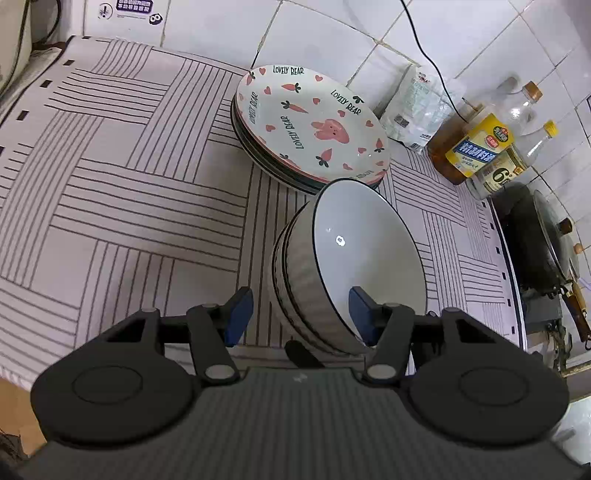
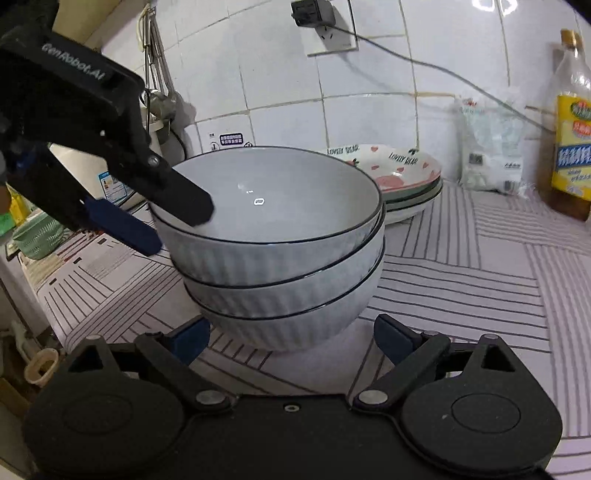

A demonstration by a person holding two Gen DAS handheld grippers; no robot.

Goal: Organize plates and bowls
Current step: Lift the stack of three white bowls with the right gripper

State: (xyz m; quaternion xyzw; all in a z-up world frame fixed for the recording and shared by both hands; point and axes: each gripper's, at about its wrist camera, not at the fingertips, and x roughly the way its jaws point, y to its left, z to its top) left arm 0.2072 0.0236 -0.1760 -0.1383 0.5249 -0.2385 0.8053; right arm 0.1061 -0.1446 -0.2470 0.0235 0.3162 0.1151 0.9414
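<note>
A stack of 3 ribbed grey-white bowls [image 2: 280, 254] with dark rims stood on the striped cloth [image 2: 480, 280] covering the counter, and the top bowl [image 1: 365, 254] held nothing but a glint of light. Just beyond it, near the tiled wall, sat a stack of plates [image 1: 314, 122]; the uppermost plate [image 2: 402, 166] carried carrots, hearts, a pink rabbit and the words LOVELY BEAR, and it too was bare of food. To the right of the plates stood a white plastic bag [image 1: 417, 107] and several oil bottles [image 1: 476, 147], the nearest partly filled with amber liquid.

The left gripper [image 1: 301, 314] straddled the near rim of the top bowl with its jaws spread: 1 blue pad [image 1: 364, 314] sat inside the bowl and the other [image 1: 238, 314] outside the wall, with a clear gap at the outer pad, so the rim lay between them without being pinched. The right gripper [image 2: 291, 341] hung low at the foot of the bowl stack, its jaws spread wide to either side of the bottom bowl, and the pads did not visibly press on it.

Only the right wrist view showed the left gripper [image 2: 159, 225] from outside, 1 black finger [image 2: 184, 201] lying over the rim into the bowl, along with a wall socket [image 2: 328, 29], hanging utensils [image 2: 159, 81] and a green basket [image 2: 37, 236] at far left. Only the left wrist view showed a dark wok with a glass lid [image 1: 535, 240] at the right edge.
</note>
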